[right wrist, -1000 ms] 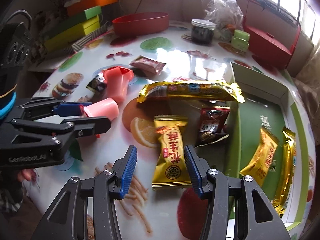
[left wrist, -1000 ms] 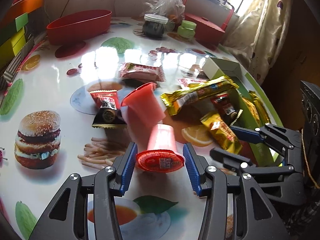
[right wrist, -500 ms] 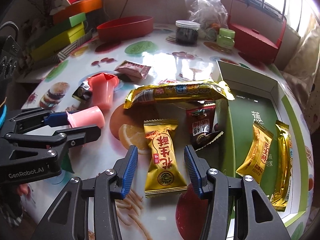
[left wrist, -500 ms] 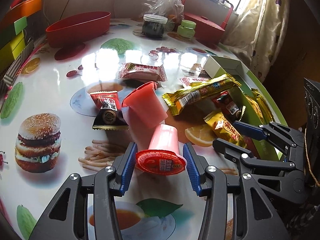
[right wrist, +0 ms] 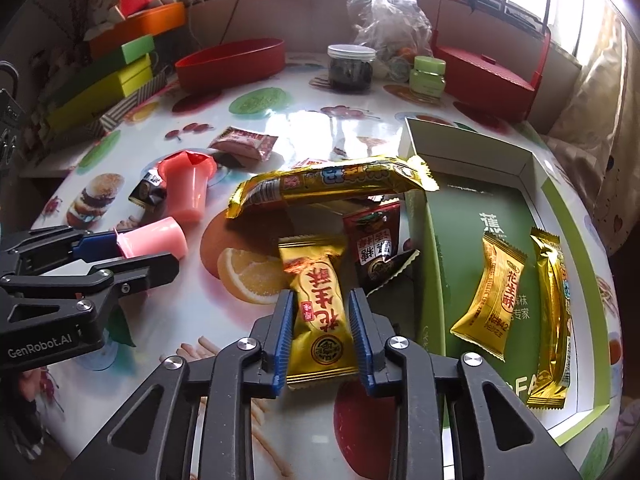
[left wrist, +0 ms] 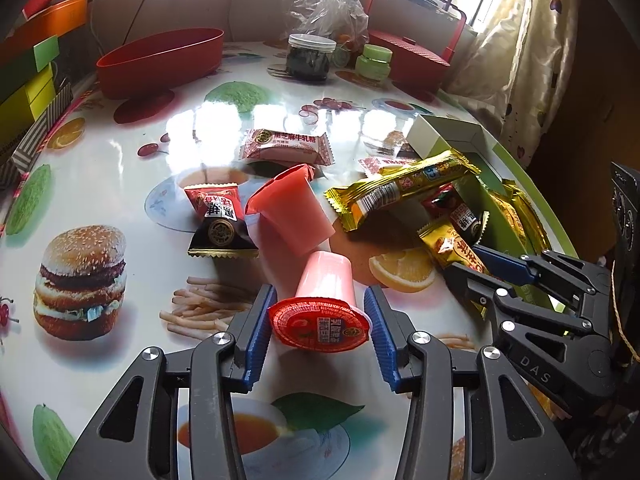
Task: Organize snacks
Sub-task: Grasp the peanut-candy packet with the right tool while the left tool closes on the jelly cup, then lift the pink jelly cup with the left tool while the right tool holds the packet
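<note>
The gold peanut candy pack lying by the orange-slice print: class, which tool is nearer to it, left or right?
Right. The right tool is closing around the gold peanut candy pack, pads at its sides. The left tool sits apart, straddling the pink jelly cup.

The right claw (right wrist: 320, 334) is now drawn in around the gold peanut candy (right wrist: 318, 312), where a second ago its blue pads stood well apart on either side of the wrapper; the jaws are closing, and the pads (right wrist: 285, 334) are seen touching the packet's long edges. The wrapper is pinched narrower and slightly bulged between them. Seen from the left wrist, the right claw at 3 o'clock is narrowed onto the same packet (left wrist: 454, 246).
</note>
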`<state>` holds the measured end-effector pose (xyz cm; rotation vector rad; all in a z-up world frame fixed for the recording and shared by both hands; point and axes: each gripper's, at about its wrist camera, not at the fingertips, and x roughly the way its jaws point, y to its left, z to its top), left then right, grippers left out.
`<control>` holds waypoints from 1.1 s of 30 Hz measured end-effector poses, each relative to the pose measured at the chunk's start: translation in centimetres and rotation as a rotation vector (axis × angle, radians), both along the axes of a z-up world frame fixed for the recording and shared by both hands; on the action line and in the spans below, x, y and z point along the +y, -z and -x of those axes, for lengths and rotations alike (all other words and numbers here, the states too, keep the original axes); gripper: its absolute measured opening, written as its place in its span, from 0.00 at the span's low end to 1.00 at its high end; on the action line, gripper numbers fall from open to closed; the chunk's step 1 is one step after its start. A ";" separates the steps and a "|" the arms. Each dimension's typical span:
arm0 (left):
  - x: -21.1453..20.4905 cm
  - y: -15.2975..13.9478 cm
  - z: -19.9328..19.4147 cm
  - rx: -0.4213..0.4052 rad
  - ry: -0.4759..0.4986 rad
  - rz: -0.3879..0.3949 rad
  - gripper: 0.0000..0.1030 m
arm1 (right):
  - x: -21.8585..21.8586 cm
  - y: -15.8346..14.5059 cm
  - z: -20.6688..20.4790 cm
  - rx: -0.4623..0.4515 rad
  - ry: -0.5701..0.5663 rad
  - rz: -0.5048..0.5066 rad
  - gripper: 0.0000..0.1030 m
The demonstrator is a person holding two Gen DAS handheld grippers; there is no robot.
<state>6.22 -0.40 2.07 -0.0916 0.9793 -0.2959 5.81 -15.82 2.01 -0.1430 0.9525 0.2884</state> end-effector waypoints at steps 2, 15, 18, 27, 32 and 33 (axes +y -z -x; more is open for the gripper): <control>0.0 -0.1 0.0 -0.003 0.001 0.000 0.45 | -0.1 -0.1 0.1 -0.004 0.005 -0.006 0.23; -0.3 -0.6 0.5 -0.020 0.005 0.011 0.45 | 0.0 -0.4 0.8 -0.003 -0.005 -0.065 0.20; -0.2 -0.7 0.6 -0.025 0.004 0.013 0.45 | 0.1 -0.6 1.0 -0.008 -0.007 -0.071 0.20; -0.5 -1.3 0.8 -0.042 0.011 0.011 0.45 | 0.0 -1.1 1.3 -0.026 -0.005 -0.080 0.20; -0.8 -2.1 0.9 -0.062 0.021 0.013 0.45 | -0.2 -1.6 1.5 -0.039 -0.005 -0.085 0.20; -0.8 -2.1 0.9 -0.063 0.022 0.012 0.44 | -0.2 -1.7 1.5 -0.043 -0.005 -0.087 0.20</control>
